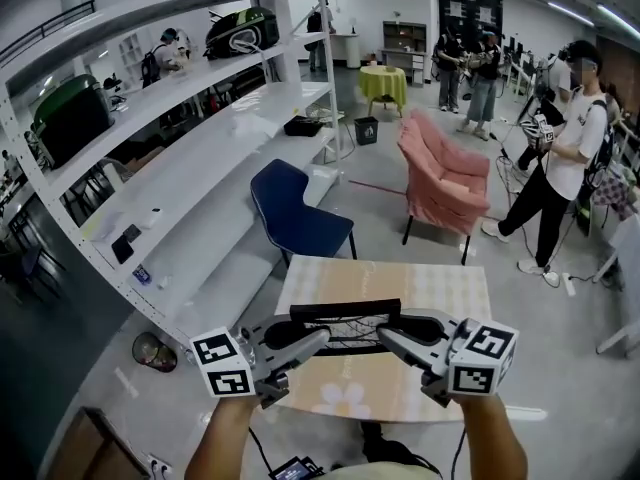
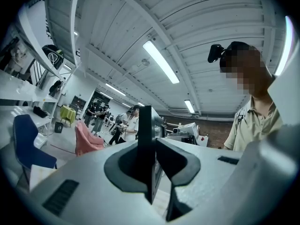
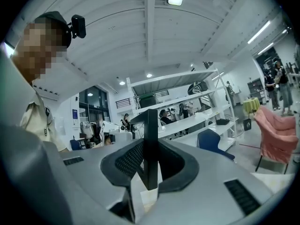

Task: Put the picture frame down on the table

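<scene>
A black picture frame (image 1: 346,311) hangs level above the table (image 1: 455,293), held at both ends. My left gripper (image 1: 322,337) is shut on its left edge, and my right gripper (image 1: 383,336) is shut on its right edge. In the left gripper view the frame (image 2: 146,144) stands edge-on between the jaws, and my left gripper (image 2: 152,168) pinches it. In the right gripper view the frame's edge (image 3: 150,144) rises as a dark bar, clamped by my right gripper (image 3: 149,170). The frame's underside is hidden.
The table has a light wood-pattern top with a flower print (image 1: 345,399). A blue chair (image 1: 292,214) stands just beyond its far edge, a pink armchair (image 1: 440,178) further right. White shelving (image 1: 190,148) runs along the left. People (image 1: 560,158) stand at the right.
</scene>
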Motion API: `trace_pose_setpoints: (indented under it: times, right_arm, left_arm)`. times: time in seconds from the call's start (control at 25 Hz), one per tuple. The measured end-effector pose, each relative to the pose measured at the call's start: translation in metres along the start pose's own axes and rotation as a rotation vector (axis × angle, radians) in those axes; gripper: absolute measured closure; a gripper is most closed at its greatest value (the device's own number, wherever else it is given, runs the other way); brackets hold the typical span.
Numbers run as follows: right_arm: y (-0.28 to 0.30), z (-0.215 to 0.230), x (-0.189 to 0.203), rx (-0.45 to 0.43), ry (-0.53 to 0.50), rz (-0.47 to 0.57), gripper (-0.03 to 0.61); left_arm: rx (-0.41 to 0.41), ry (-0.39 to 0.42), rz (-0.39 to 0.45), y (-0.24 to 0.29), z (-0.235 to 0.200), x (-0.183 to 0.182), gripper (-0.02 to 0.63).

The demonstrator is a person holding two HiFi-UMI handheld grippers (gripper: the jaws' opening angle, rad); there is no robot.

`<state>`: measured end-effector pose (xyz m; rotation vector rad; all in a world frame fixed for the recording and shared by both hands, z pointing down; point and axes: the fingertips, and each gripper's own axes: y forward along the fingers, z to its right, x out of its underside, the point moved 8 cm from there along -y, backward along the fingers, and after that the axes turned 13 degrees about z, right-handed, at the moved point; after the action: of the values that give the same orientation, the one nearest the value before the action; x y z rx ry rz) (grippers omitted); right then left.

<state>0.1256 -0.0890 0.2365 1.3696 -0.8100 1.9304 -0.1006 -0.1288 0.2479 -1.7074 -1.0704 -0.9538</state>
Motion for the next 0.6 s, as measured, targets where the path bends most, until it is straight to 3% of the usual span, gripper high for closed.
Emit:
trace_pose_setpoints:
  times: [0.36,0.6]
  right_arm:
    - [0.057,0.097,0.036,-0.027,0.064,-0.078,0.495]
    - [0.098,0.149,0.074,-0.023,0.127,-0.156,0.495]
  left_arm:
    - [-0.141,0.01,-0.059,0.007,-0.105,0.025,0.529]
    - [-0.228,-0.063,-0.074,-0.005,-0.168,0.052,0.524]
